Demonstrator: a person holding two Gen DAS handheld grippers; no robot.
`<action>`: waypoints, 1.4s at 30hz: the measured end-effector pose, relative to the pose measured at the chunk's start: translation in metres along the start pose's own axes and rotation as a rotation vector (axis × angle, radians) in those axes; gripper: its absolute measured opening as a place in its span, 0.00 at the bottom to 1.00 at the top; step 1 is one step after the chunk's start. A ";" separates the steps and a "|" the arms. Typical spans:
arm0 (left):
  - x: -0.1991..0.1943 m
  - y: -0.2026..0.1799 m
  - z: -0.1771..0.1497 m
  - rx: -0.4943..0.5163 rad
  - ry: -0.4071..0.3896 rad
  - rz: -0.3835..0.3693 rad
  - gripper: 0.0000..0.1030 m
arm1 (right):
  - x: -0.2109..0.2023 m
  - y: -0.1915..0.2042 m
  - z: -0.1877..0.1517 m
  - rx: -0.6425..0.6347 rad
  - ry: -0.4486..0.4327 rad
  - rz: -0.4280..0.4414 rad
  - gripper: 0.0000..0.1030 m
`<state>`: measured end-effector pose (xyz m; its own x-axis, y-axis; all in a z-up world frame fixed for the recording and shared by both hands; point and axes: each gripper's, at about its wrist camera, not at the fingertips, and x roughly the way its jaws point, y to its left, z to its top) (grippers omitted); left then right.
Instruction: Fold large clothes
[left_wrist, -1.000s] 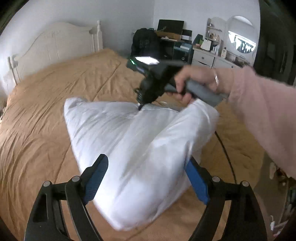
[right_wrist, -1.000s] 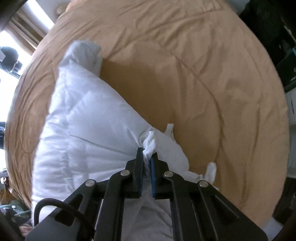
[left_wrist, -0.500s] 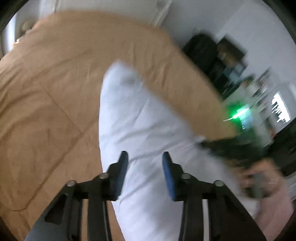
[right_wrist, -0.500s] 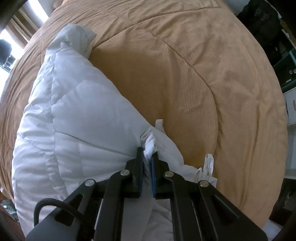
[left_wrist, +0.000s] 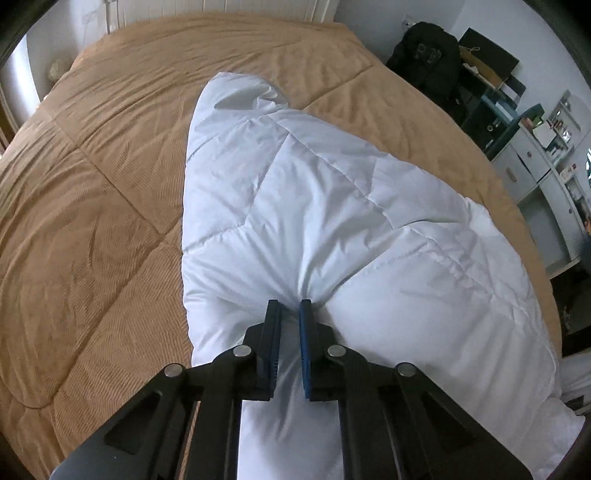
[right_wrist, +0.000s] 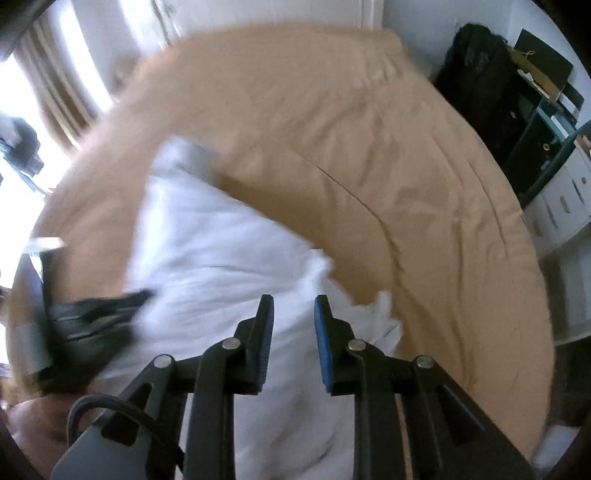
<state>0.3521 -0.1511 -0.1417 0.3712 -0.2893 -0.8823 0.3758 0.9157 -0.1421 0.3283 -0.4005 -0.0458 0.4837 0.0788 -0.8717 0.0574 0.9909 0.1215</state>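
Left wrist: left hand-held gripper (left_wrist: 290, 302) newly pinching white duvet (left_wrist: 332, 206); right hand-held gripper (right_wrist: 293, 298) released, apart.

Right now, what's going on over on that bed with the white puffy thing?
A person is folding a white quilted duvet on a bed with a tan cover. The left hand-held gripper has just been closing and now pinches a bunch of the duvet's fabric. The right hand-held gripper has just been opening; its jaws stand apart above the duvet, gripping nothing.
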 end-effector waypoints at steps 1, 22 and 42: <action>0.001 -0.001 -0.003 0.005 -0.004 0.004 0.06 | -0.015 0.011 -0.011 0.001 -0.014 0.036 0.22; -0.036 -0.002 0.001 -0.004 -0.037 -0.153 0.07 | 0.083 0.016 -0.176 0.201 0.028 -0.089 0.13; 0.085 -0.107 0.061 0.260 0.194 0.000 0.05 | -0.013 0.049 -0.190 0.179 -0.274 -0.095 0.11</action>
<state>0.3953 -0.2903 -0.1747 0.2119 -0.2079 -0.9549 0.5894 0.8066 -0.0448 0.1591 -0.3320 -0.1188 0.6845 -0.0690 -0.7257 0.2537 0.9558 0.1484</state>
